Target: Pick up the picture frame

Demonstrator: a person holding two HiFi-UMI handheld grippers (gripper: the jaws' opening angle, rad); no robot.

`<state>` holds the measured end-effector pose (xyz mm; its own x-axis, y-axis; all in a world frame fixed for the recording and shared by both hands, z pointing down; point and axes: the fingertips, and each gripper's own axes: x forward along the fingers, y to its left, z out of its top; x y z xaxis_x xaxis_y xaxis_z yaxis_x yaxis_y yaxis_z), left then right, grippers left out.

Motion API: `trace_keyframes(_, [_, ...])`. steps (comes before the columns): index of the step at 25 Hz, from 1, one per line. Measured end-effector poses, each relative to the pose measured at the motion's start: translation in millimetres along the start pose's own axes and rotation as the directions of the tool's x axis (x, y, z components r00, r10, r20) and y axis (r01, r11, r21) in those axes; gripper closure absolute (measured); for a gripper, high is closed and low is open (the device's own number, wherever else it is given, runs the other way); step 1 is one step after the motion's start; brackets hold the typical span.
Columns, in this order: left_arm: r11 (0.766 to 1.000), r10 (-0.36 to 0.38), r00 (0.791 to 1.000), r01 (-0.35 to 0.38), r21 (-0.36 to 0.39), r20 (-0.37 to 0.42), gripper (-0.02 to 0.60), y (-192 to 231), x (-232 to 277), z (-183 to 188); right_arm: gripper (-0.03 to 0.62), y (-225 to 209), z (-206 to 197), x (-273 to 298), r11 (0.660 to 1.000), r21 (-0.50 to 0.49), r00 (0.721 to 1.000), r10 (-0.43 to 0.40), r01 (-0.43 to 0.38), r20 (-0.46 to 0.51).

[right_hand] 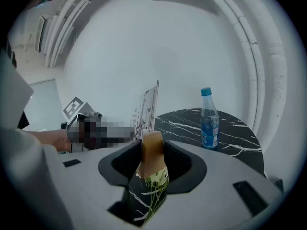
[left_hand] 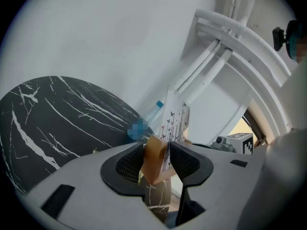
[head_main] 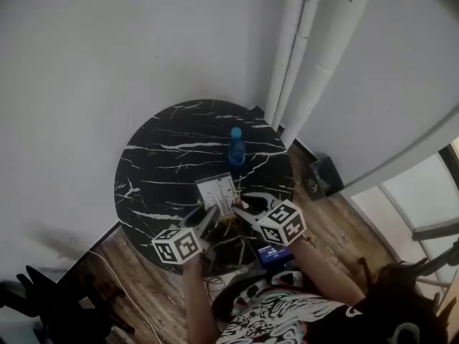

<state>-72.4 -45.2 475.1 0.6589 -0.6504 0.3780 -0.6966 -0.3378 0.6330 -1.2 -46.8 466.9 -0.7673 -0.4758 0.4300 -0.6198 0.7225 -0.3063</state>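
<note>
The picture frame, a white print with small butterflies in a brown wooden border, is held between my two grippers over the near part of the round black marble table. My left gripper grips its left edge and my right gripper its right edge. In the left gripper view the brown frame edge sits pinched between the black pads of the left gripper. The right gripper view shows the same: the wooden edge is clamped in the right gripper, and the opposite gripper shows beyond the frame.
A blue plastic bottle stands upright on the table just beyond the frame. White pipes run up the corner behind the table. A dark box sits on the wooden floor to the right, and a cable trails under the table.
</note>
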Motion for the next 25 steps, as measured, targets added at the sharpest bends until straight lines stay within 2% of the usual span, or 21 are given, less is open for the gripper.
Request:
trace_keyframes(10, [1.0, -0.001, 1.0, 0.0, 0.031, 0.005, 0.402, -3, 2, 13, 0.454, -2, 12, -1, 1.0, -0.007, 0.999, -0.024, 0.025, 0.027])
trace_keyframes(25, [1.0, -0.004, 1.0, 0.005, 0.015, -0.007, 0.402, -2, 10, 10, 0.454, -10, 9, 0, 1.0, -0.003, 1.0, -0.019, 0.019, 0.013])
